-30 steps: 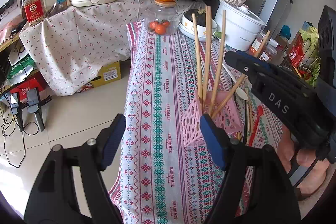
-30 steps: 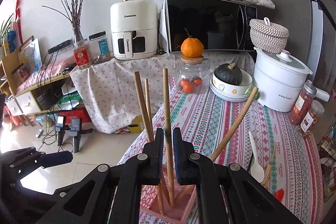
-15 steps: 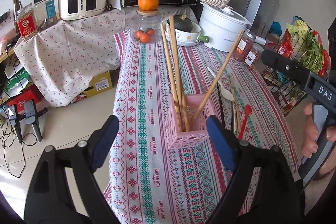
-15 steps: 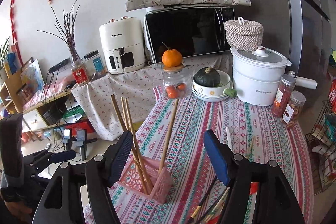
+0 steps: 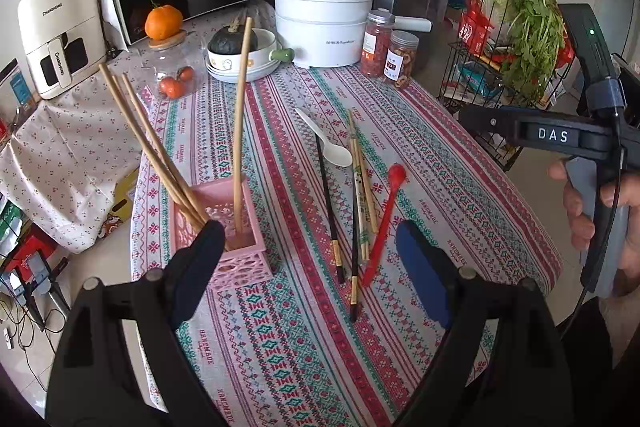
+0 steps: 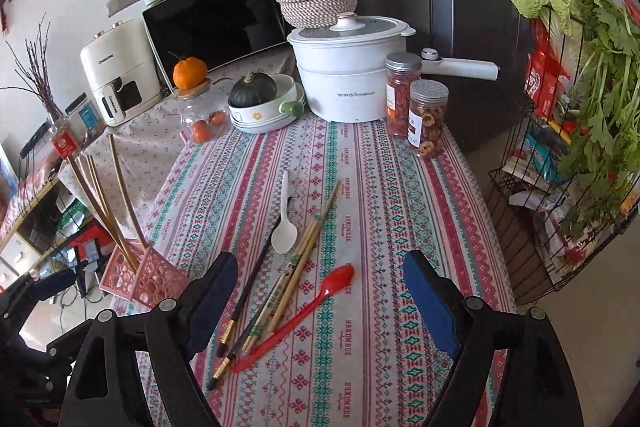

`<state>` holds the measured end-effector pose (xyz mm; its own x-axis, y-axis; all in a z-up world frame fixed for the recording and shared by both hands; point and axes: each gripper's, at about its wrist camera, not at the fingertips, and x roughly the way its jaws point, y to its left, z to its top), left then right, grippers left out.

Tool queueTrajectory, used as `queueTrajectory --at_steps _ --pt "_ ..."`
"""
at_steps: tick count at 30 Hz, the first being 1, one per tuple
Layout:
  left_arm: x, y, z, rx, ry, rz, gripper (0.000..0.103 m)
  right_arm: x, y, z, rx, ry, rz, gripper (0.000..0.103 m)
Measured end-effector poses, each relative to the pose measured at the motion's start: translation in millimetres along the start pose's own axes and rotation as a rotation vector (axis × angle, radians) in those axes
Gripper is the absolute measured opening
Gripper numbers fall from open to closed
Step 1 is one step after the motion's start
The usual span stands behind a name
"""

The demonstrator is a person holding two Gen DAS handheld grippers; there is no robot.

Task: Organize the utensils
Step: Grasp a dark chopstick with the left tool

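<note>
Both grippers hover above a table covered with a patterned tablecloth [image 5: 440, 163]. The left gripper [image 5: 308, 267] has its blue-padded fingers spread wide apart with nothing between them; the right gripper [image 6: 320, 295] is likewise spread wide and empty. A pink perforated holder [image 5: 236, 227] stands upright near the table's left edge, just beyond the left gripper's left finger. Four long wooden chopsticks [image 5: 240, 123] stand in it: three lean together toward the left, one stands nearly upright in the right part of the holder. On the cloth to the right of the holder lie the loose utensils, close together and roughly parallel: a pair of black chopsticks [image 5: 330, 211] with gold bands, a pair of light bamboo chopsticks [image 5: 362, 187] with green printing, a white spoon [image 5: 330, 143] whose bowl touches the bamboo pair, and a red spoon [image 5: 384, 223] lying beside the bamboo pair on its right. In the right wrist view this cluster lies between and just ahead of the spread fingers, with the holder at the far left. At the table's far end stand a white pot [image 6: 348, 75], two lidded jars [image 6: 416, 107], a stack of bowls holding a dark squash [image 6: 253, 91], and a glass jar topped by an orange [image 6: 190, 71].
</note>
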<state>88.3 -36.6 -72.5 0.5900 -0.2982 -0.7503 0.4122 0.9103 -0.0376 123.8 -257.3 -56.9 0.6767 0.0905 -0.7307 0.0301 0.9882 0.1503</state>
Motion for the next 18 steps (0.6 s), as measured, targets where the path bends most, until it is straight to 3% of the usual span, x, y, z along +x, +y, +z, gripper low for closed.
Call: queueTrajectory --at_steps 5,7,9,12,18 --pt "25.6 -29.5 10.2 0.023 0.077 -0.036 0.086 17.3 -35.6 -10.7 0.070 0.124 -0.036 0.086" --pt "41.8 -34.8 16.7 0.004 0.122 -0.053 0.076 27.5 -47.5 -14.6 0.094 0.173 -0.041 0.086" --pt "61.6 -41.7 22.8 -0.010 0.171 -0.048 0.052 37.4 -57.2 -17.0 0.114 0.211 -0.054 0.086" --pt "95.5 -47.5 33.3 -0.038 0.236 -0.015 0.032 49.0 -67.8 -18.0 0.124 0.243 -0.071 0.086" --pt "160.5 -44.0 51.6 -0.084 0.317 0.086 0.013 64.0 -75.7 -18.6 0.105 0.281 -0.075 0.086"
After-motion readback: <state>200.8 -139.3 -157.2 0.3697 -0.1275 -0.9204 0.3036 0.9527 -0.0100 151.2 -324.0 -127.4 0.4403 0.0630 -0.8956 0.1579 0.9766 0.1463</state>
